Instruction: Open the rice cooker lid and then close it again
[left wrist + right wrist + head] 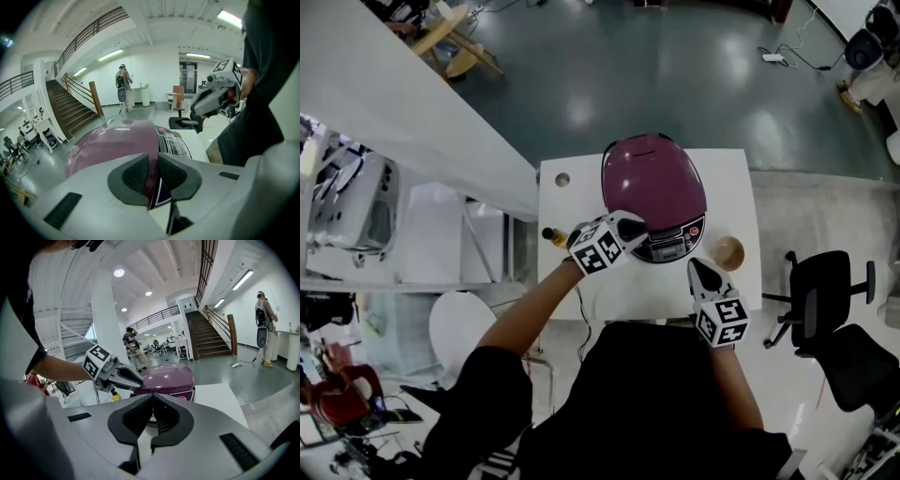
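The purple rice cooker (653, 187) stands with its lid closed at the far edge of the white table (733, 192), the left gripper (632, 226) over the lid's front, jaws a narrow slit apart, and the right gripper (697, 266) over the near edge, jaws together on nothing.

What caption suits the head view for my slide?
Left hand-held gripper above the closed purple rice cooker; right hand-held gripper shut nearby.
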Available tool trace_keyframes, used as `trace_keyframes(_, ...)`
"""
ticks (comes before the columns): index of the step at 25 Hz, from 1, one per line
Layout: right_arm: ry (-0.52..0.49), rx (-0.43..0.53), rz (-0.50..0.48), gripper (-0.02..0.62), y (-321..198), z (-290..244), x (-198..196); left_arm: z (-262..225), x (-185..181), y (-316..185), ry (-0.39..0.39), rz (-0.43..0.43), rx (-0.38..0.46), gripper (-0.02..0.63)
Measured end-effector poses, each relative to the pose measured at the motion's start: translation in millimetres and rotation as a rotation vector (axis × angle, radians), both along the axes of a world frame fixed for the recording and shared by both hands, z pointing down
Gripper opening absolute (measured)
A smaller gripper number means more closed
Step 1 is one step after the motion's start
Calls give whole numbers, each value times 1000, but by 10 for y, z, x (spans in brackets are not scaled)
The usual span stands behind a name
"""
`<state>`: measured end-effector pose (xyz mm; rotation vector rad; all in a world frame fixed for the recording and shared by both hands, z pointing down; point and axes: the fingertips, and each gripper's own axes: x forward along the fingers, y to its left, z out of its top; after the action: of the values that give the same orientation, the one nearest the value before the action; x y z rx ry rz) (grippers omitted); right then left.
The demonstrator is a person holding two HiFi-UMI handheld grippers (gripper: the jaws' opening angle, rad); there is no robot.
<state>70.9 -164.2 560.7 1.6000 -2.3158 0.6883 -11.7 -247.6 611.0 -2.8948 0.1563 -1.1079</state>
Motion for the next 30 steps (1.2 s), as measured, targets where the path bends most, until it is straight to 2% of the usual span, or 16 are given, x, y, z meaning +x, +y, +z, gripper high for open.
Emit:
trace_keyframes(7, 1, -28, -12, 0, 7, 92, -21, 35, -12, -48, 15, -26, -43, 31)
trace_keyframes(14, 2, -29, -25, 0, -55, 99, -4, 119, -3, -39, -45, -35, -53, 14)
trace_keyframes(19, 2, -36, -37, 0, -109, 126, 6, 121, 0, -70, -45, -87, -112, 4)
trace_keyframes(24, 0, -40, -59, 0, -173, 146, -28, 169, 12, -61, -71, -98, -103, 3)
trace_keyframes(30, -1, -45, -78, 0, -269, 161, -45, 172, 10, -69, -94, -111, -201, 2)
